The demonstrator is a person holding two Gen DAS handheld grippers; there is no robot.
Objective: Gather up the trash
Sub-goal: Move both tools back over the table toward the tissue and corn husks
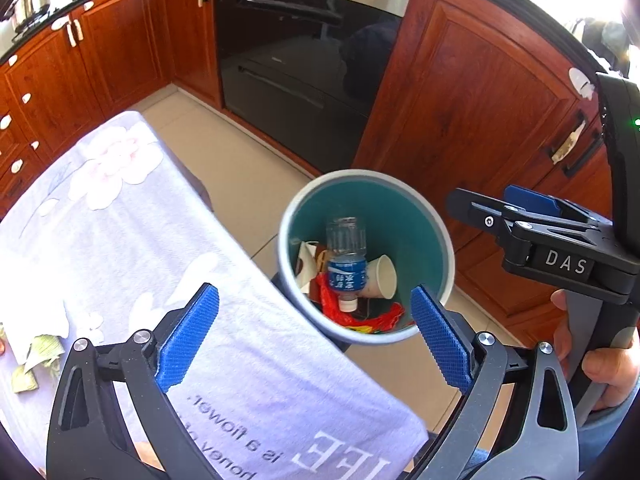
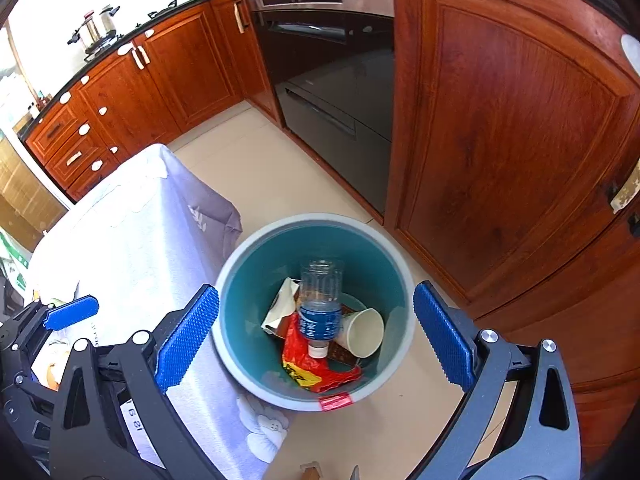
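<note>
A grey bin [image 1: 289, 216] [image 2: 240, 248] with a teal inside stands on the floor by the table corner. Inside it lie a clear water bottle [image 1: 346, 264] [image 2: 320, 308] with a blue label, neck down, a white paper cup [image 1: 382, 278] [image 2: 364, 332], a red wrapper [image 1: 352, 318] [image 2: 308, 368] and a pale carton [image 2: 280, 308]. My left gripper [image 1: 316, 338] hangs open above the bin's near rim and the cloth edge, holding nothing. My right gripper [image 2: 316, 336] is open and empty, above the bin's mouth. Crumpled greenish paper [image 1: 36, 356] lies on the table at the far left.
The table wears a lilac flowered cloth [image 1: 120, 220] [image 2: 132, 232] with printed words. Red wooden cabinets [image 1: 472, 100] [image 2: 500, 120] and a black oven [image 1: 304, 60] [image 2: 332, 92] line the far side beyond a beige tiled floor [image 1: 248, 168]. A hand [image 1: 600, 364] grips the right tool's handle.
</note>
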